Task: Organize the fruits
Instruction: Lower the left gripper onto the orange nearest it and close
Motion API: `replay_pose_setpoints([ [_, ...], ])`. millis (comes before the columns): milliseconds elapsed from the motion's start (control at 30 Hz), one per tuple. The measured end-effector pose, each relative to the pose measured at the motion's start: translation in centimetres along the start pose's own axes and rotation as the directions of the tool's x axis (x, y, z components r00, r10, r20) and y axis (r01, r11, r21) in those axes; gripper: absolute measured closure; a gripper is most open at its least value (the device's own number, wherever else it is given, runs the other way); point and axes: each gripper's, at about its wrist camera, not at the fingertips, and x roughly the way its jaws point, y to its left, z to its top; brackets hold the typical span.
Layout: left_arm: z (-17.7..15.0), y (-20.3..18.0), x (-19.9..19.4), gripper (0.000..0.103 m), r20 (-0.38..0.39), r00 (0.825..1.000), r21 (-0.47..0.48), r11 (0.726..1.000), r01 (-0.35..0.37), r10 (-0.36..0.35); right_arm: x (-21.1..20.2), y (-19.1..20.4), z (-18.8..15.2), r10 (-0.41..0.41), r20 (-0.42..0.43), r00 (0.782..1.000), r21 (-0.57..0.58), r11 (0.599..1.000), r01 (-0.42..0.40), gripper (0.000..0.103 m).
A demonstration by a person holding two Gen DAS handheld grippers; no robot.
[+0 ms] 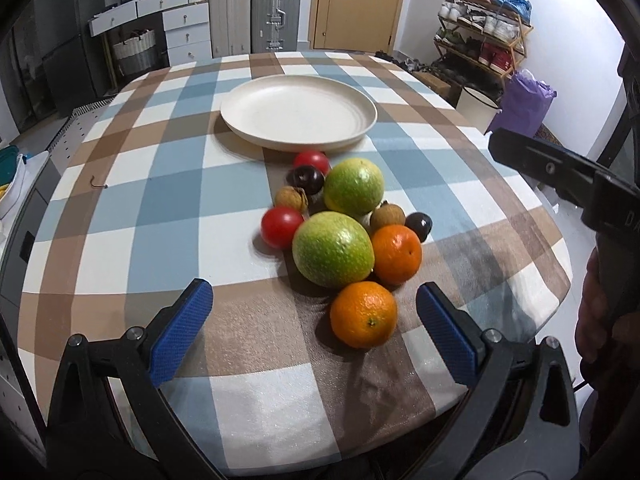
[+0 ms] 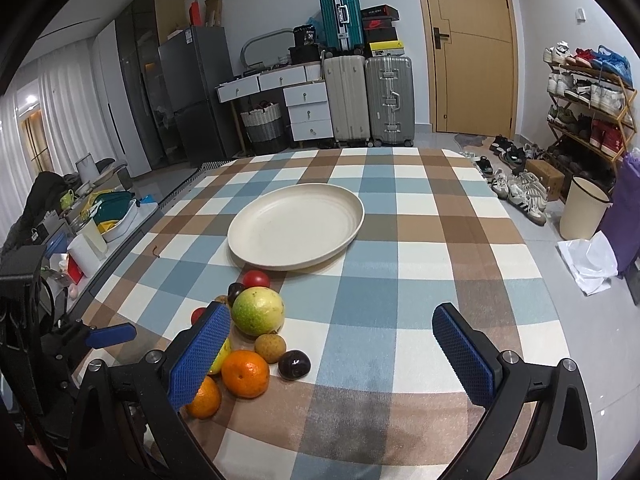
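Green fruit (image 2: pixel 219 354) (half-hidden) behind pad (image 2: pixel 199 354)

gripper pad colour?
Blue, with a textured diamond grid, on both grippers' pads; clearest in the right wrist view.

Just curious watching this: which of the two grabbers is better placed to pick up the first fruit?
Probably the left gripper: it is open with the nearest orange between its fingers. The right gripper, also open, faces bare cloth.

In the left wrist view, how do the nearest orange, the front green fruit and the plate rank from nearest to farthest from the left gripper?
1. Nearest orange, between the open fingers, toward the right one.
2. Front green fruit, just behind it.
3. Plate, farthest, beyond the pile.
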Motion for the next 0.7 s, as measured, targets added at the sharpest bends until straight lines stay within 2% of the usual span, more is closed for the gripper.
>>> replay_pose_setpoints([
  [200, -0.2, -0.5, 1.2, 0.002, -0.044, 0.999, 0.004, 1.0, 0.006, -0.006, 0.2, -0.1, -0.3, -0.001, -0.006, 1.0, 0.002, 1.0, 0.001, 0.0],
  [300, -0.4, -0.5, 1.8, 0.007, -0.058, 0.998, 0.004, 1.0, 0.007, -0.007, 0.4, -0.2, -0.4, 0.002, -0.012, 1.0, 0.009, 1.0, -0.002, 0.0],
  [367, -0.6, -0.5, 2.2, 0.018, -0.073, 0.997, 0.002, 1.0, 0.018, -0.017, 0.5, -0.4, -0.5, 0.004, -0.015, 1.0, 0.012, 1.0, -0.004, 0.0],
  [433, -0.5, -0.3, 2.6, 0.027, -0.085, 0.994, -0.02, 0.997, 0.071, -0.072, 0.6, -0.4, -0.5, 0.006, -0.017, 1.0, 0.013, 1.0, -0.006, 0.0],
  [600, -0.5, -0.7, 2.7, 0.044, -0.085, 0.99, -0.01, 0.993, 0.116, -0.117, 0.6, -0.4, -0.6, 0.007, -0.018, 1.0, 0.015, 1.0, -0.007, 0.0],
  [700, -0.6, -1.0, 2.7, 0.061, -0.103, 0.981, -0.009, 0.986, 0.164, -0.164, 0.6, -0.4, -0.6, 0.005, -0.018, 1.0, 0.015, 1.0, -0.004, 0.0],
])
